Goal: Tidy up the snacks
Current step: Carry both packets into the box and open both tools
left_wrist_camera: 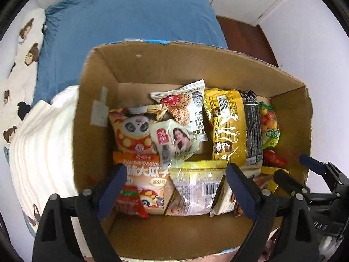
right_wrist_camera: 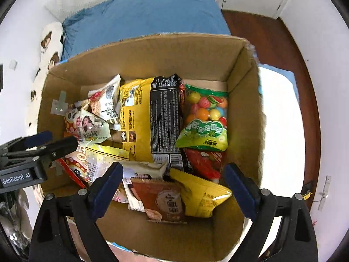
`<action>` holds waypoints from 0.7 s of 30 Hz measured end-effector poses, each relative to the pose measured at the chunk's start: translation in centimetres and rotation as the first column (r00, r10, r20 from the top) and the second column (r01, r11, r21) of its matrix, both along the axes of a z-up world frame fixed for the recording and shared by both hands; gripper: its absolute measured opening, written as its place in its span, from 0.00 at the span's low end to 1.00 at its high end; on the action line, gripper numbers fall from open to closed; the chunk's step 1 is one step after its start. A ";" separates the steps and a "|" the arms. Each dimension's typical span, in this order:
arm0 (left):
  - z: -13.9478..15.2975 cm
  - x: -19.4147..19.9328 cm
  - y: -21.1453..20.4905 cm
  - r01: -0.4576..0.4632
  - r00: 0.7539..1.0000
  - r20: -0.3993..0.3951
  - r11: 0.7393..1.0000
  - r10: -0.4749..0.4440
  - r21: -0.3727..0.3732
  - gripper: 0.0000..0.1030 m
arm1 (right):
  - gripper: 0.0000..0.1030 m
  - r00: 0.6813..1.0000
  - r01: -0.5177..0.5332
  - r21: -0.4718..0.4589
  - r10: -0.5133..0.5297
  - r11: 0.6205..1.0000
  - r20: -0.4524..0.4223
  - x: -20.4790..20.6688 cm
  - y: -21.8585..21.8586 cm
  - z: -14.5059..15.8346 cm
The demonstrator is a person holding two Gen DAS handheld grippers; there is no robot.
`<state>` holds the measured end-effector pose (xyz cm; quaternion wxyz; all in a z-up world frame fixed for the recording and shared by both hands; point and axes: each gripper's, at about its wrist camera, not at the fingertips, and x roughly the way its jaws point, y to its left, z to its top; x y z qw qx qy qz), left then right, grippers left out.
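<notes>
An open cardboard box [left_wrist_camera: 152,69] [right_wrist_camera: 165,56] holds several snack packets. In the left wrist view I see a panda packet [left_wrist_camera: 133,131], an oat-cookie packet [left_wrist_camera: 185,104], a yellow bag [left_wrist_camera: 226,126] and a clear triangular packet [left_wrist_camera: 196,187]. My left gripper [left_wrist_camera: 176,187] is open and empty just above the packets at the box's near side. In the right wrist view a gumball bag [right_wrist_camera: 205,120], a black packet [right_wrist_camera: 164,118], a brown packet [right_wrist_camera: 165,203] and a yellow packet [right_wrist_camera: 202,196] show. My right gripper [right_wrist_camera: 172,187] is open and empty above them.
The box sits by a bed with a blue sheet [left_wrist_camera: 130,21] and a bear-print pillow [left_wrist_camera: 24,50]. A white striped cloth [left_wrist_camera: 43,148] lies left of the box. Brown wood floor [right_wrist_camera: 272,43] and white walls lie to the right.
</notes>
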<state>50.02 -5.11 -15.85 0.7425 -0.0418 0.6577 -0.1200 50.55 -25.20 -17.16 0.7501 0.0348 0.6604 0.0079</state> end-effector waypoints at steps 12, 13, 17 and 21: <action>4.1 -10.2 2.4 -0.047 0.965 0.258 0.998 0.037 0.033 0.90 | 0.93 0.968 0.040 -0.035 -0.030 0.999 0.249 -9.9 -0.2 4.0; 4.5 -11.1 2.4 -0.047 0.960 0.276 0.998 0.036 0.033 0.90 | 0.94 0.964 0.041 -0.040 -0.029 0.998 0.264 -10.7 0.0 4.4; 6.4 -15.2 2.7 -0.054 0.929 0.367 0.998 0.039 0.030 0.90 | 0.96 0.937 0.041 -0.052 -0.020 0.998 0.350 -15.0 0.8 7.1; 8.4 -19.8 3.3 -0.055 0.894 0.448 0.998 0.036 0.028 0.90 | 0.96 0.903 0.031 -0.058 -0.003 0.998 0.430 -19.4 1.7 10.1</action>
